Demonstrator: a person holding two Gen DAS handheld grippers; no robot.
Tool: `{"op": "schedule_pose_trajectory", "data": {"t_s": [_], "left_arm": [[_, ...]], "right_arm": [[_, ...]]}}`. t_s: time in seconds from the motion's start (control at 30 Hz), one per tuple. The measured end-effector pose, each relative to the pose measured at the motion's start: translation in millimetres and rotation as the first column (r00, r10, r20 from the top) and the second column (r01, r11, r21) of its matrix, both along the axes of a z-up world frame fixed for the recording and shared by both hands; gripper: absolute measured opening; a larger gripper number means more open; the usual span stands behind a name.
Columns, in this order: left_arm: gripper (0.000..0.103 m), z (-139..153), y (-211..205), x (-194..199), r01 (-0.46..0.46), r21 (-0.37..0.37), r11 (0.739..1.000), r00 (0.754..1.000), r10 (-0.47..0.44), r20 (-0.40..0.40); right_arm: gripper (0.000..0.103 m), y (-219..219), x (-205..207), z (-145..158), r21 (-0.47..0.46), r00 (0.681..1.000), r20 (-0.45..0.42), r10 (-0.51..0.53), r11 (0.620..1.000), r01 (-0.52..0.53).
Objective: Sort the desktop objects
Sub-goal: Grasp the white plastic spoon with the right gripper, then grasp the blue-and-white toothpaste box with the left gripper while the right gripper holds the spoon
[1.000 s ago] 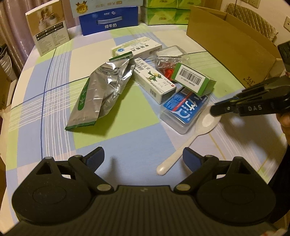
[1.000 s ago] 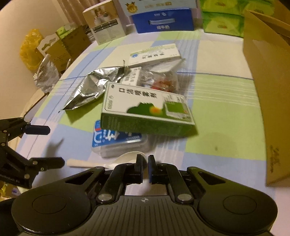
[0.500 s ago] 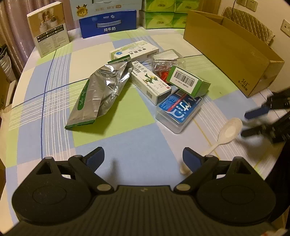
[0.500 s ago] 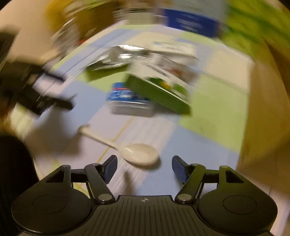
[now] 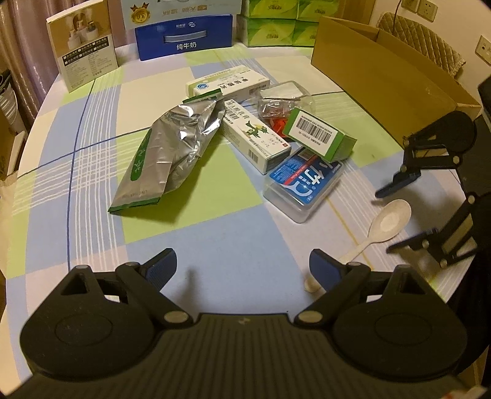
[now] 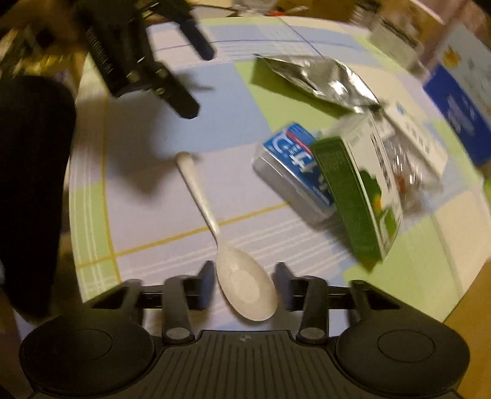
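A white plastic spoon [image 5: 387, 221] lies on the checked tablecloth at the right. In the right wrist view its bowl [image 6: 247, 288] sits between the open fingers of my right gripper [image 6: 244, 284], which also shows in the left wrist view [image 5: 396, 216]. My left gripper [image 5: 242, 268] is open and empty over bare cloth near the spoon's handle end. A pile holds a silver foil bag [image 5: 172, 150], a green barcode box [image 5: 319, 135], a white medicine box [image 5: 254, 138], a blue clear case [image 5: 302, 184] and a clear packet [image 5: 282, 101].
An open cardboard box [image 5: 389, 73] stands at the back right. A blue milk carton box [image 5: 184, 36], green tissue packs [image 5: 276, 24] and a white-brown box [image 5: 86, 46] line the far edge. The table's rim curves close on the right.
My right gripper has opened, swung round and come down around the spoon's bowl. The spoon has shifted toward the table's right edge. My left gripper has stayed open.
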State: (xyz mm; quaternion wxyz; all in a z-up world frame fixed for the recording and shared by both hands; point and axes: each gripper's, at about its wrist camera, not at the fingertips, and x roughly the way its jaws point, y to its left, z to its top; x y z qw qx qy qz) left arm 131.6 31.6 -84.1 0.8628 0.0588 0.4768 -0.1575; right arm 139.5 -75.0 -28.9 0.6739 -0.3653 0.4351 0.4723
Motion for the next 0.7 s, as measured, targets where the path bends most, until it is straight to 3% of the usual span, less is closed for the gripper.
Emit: {"op": "schedule_pose_trajectory", "data": {"t_s": [0.2, 0.37, 0.5, 0.63, 0.7], "left_arm": [[0.091, -4, 1, 3, -0.001, -0.003, 1.0, 1.0, 0.001, -0.005], [0.091, -3, -6, 2, 0.027, 0.006, 1.0, 1.0, -0.027, 0.003], [0.091, 0, -16, 4, 0.074, 0.015, 0.997, 0.997, -0.074, 0.018], [0.091, -1, -32, 12, 0.156, 0.037, 0.987, 0.987, -0.157, 0.042], [0.089, -4, -42, 18, 0.204, 0.051, 0.978, 0.977, -0.206, 0.057]], "right_arm": [[0.03, -20, -4, 2, 0.019, 0.978, -0.084, -0.189, 0.981, 0.192], [0.03, -37, -12, 15, 0.017, 0.917, -0.116, -0.382, 0.922, 0.386], [0.03, -54, -9, 23, 0.02, 0.829, -0.11, -0.548, 0.833, 0.553], [0.03, -74, 2, 23, 0.06, 0.686, -0.126, -0.717, 0.684, 0.727], [0.03, -76, 5, 21, 0.083, 0.639, -0.146, -0.756, 0.634, 0.769]]}}
